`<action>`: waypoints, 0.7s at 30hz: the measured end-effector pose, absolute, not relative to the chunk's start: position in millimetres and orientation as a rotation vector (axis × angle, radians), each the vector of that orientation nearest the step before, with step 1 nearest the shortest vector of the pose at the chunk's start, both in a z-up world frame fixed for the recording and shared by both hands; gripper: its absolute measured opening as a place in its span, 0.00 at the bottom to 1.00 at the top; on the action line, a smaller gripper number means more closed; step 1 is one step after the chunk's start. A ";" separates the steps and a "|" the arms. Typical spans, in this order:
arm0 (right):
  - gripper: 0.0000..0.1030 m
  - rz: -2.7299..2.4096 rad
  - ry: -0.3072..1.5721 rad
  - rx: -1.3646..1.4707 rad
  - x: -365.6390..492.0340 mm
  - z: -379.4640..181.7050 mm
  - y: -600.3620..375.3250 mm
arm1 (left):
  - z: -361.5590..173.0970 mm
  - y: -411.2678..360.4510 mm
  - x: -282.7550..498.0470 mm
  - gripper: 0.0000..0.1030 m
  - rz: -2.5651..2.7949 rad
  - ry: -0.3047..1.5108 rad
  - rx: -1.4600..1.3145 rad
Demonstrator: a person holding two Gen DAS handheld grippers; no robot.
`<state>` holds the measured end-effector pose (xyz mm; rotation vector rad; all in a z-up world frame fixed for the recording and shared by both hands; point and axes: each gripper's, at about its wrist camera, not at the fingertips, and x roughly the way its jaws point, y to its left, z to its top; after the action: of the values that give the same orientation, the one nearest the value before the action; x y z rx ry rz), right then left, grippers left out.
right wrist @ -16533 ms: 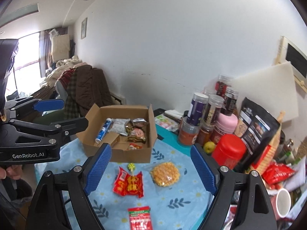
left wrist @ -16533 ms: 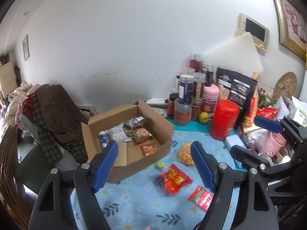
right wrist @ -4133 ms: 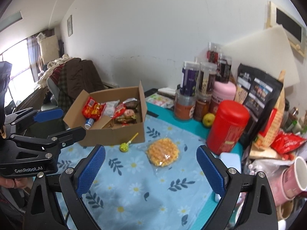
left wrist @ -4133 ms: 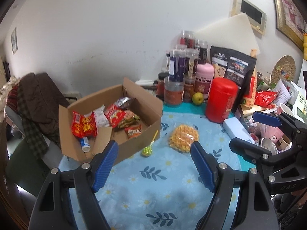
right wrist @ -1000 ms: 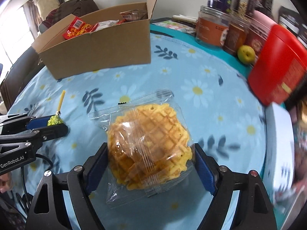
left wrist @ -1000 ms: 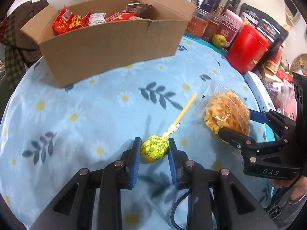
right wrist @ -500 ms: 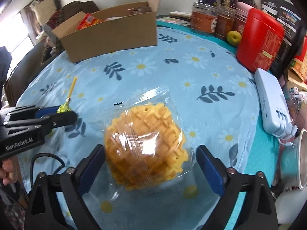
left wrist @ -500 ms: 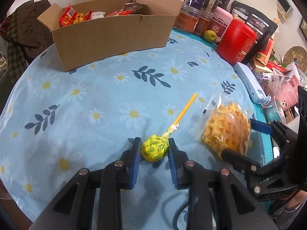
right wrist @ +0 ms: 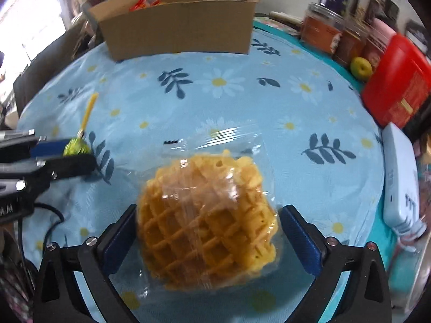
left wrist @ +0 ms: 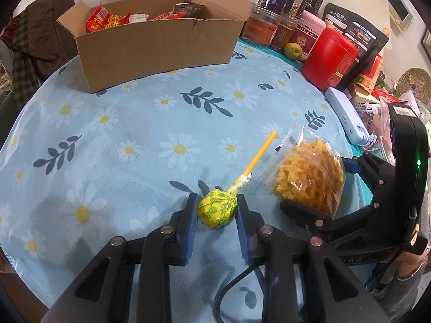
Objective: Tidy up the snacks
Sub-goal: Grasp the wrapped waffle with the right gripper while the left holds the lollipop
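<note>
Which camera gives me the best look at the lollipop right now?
The left wrist view: the lollipop sits close and sharp, its wrapped head clamped between the left gripper pads, stick pointing away. The right wrist view shows it small at the left edge, partly hidden.

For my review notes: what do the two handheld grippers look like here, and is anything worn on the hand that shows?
Both the left gripper and the right gripper are black plastic frames with silver screws and blue-padded jaws. A black cable loops beneath the left one. In the left wrist view, the right gripper's body shows a lit green light and faint white lettering. The person's hand beneath it wears a thin bracelet at the wrist.
</note>
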<state>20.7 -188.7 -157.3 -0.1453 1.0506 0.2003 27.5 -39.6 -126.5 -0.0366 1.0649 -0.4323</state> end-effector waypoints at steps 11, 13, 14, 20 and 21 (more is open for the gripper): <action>0.79 0.143 1.014 -0.069 1.3 -148.5 -194.2 | -124.6 -35.0 17.6 0.26 -0.444 1.056 -0.048; 0.78 0.143 1.009 -0.048 -5.1 -147.4 -194.6 | -123.6 -34.5 14.9 0.26 -0.450 1.050 -0.049; 0.78 0.138 1.005 -0.041 -7.0 -146.4 -195.0 | -123.3 -34.3 13.7 0.26 -0.451 1.048 -0.050; 0.78 0.129 0.976 0.000 -28.1 -140.2 -192.4 | -118.8 -31.7 4.6 0.26 -0.459 1.019 -0.043; 0.78 0.127 0.971 -0.002 -31.8 -139.3 -191.0 | -118.1 -31.2 2.2 0.26 -0.460 1.015 -0.041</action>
<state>-31.8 -191.0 -139.3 -0.0024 0.9713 0.1274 2.2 -31.2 -118.1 -0.0410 1.0146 -0.4605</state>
